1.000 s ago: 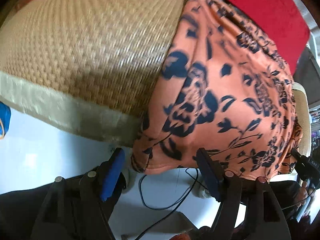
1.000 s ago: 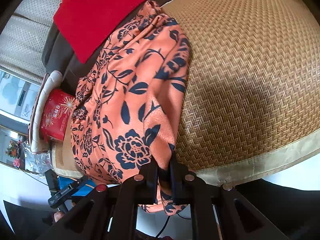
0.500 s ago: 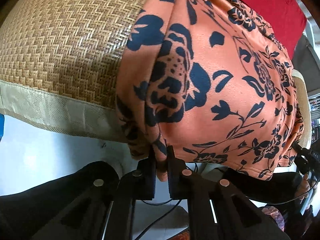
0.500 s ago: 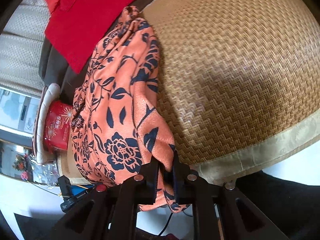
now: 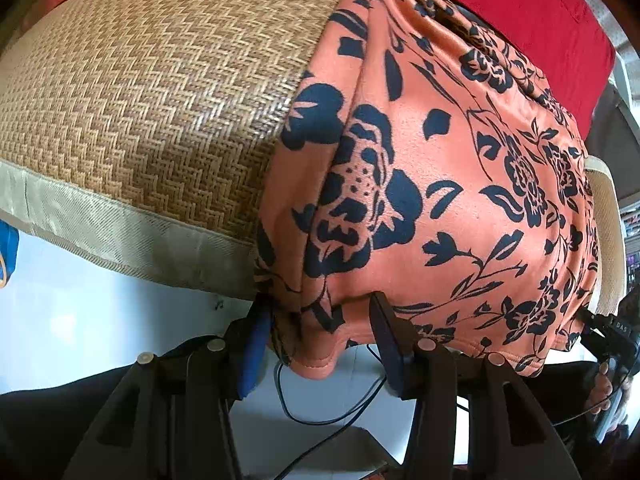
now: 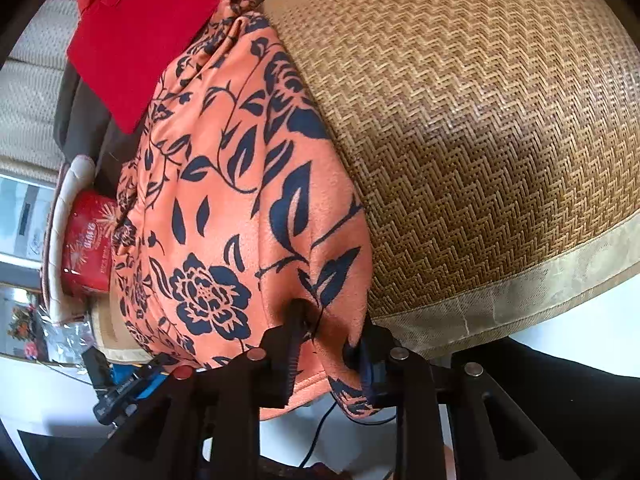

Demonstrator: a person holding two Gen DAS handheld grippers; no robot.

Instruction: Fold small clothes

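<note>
Soft floral garment on herringbone mat

We see matt, soft orange floral cloth lying on a rough woven straw mat with a smooth fabric border.

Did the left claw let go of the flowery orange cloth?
Yes. The left claw has opened; the orange cloth hangs loose between its fingers, over the woven mat.

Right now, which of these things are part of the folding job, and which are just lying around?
Part of the job:
orange floral garment
left gripper
right gripper
woven mat it lies on

Just lying about:
red cloth
red tin
black cable
</note>
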